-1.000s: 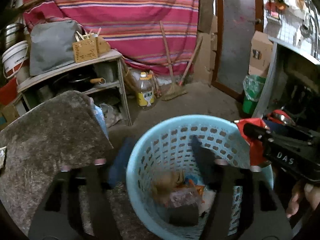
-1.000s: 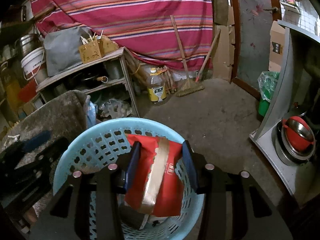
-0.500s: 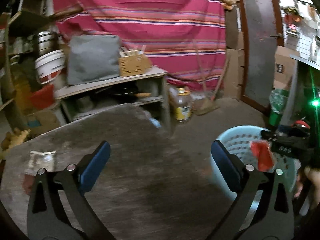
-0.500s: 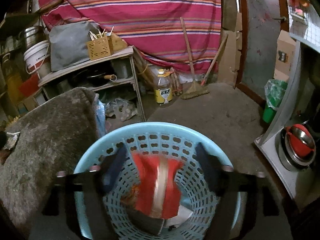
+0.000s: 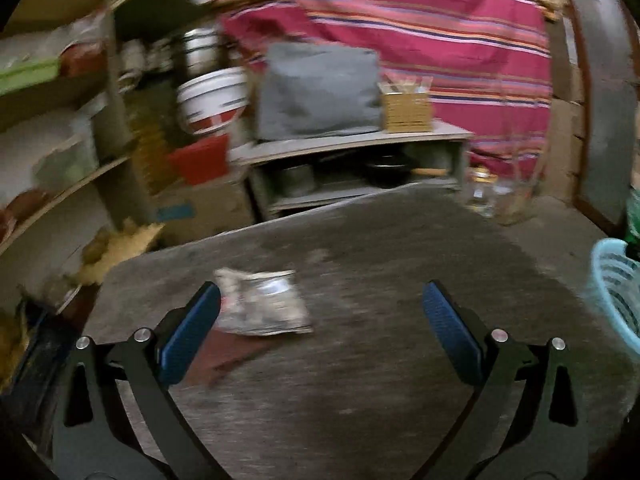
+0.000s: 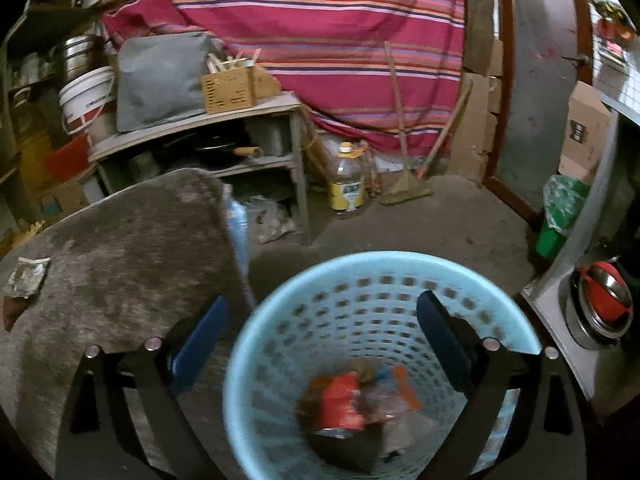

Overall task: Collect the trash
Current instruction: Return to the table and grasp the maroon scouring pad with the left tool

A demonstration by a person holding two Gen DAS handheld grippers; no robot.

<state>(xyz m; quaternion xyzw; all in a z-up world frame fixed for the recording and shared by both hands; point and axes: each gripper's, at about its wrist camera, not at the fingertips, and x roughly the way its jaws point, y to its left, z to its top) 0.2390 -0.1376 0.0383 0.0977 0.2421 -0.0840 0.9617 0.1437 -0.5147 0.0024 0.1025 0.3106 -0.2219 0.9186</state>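
Left wrist view: the left gripper [image 5: 320,316] stands wide and empty above the grey-brown tabletop [image 5: 400,360]. A crinkled silvery plastic wrapper [image 5: 262,306] lies flat beside its left finger, long axis roughly sideways. It looks light, limp and slippery; pinching a raised edge seems best.

Right wrist view: the right gripper [image 6: 320,332] hangs wide and empty over the pale-blue perforated plastic basket [image 6: 280,312], where a red packet [image 6: 340,404] lies among trash.

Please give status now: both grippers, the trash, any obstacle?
Left gripper open, empty, above table, silver wrapper near its left finger. Right gripper open over blue basket; red packet inside. No obstacle seen.
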